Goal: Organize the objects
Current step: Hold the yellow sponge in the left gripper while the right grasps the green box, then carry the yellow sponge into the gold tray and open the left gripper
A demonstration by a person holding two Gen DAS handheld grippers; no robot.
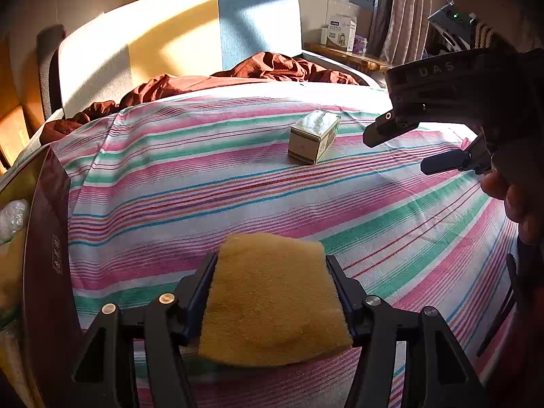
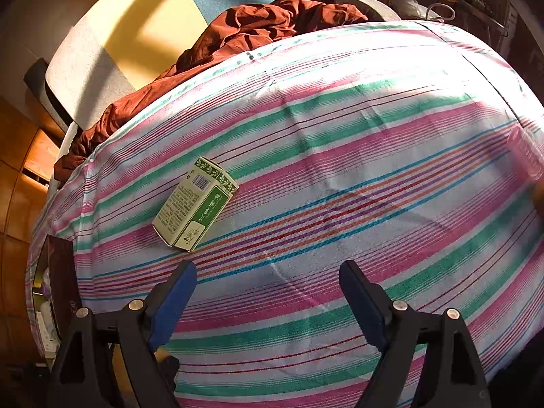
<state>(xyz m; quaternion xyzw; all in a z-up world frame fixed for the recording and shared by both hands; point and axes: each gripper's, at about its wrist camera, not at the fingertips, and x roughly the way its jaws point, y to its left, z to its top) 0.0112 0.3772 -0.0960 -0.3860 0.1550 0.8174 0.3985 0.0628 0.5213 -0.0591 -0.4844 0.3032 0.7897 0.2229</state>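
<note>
On striped bedsheet (image 1: 170,183): left gripper (image 1: 272,292) clamped on yellow sponge (image 1: 272,302), held above near edge of bed. Right gripper (image 2: 268,292) jaws apart, nothing between them. Green-white carton (image 2: 195,204) lies on its side mid-sheet, left of right gripper, untouched

The near end of the sponge (image 1: 272,299) is hidden behind the left gripper's frame. A dark red box (image 1: 51,255) at the left is cut by the frame edge; its contents are only partly seen, and its printing cannot be read. On the small box (image 2: 195,204), the text is too small to be made out. The right gripper (image 1: 404,146) is cut off at the right, only fingertips (image 1: 496,187) of the holding hand being shown. A pale blurred shape (image 2: 528,156) at the far right cannot be identified.
</note>
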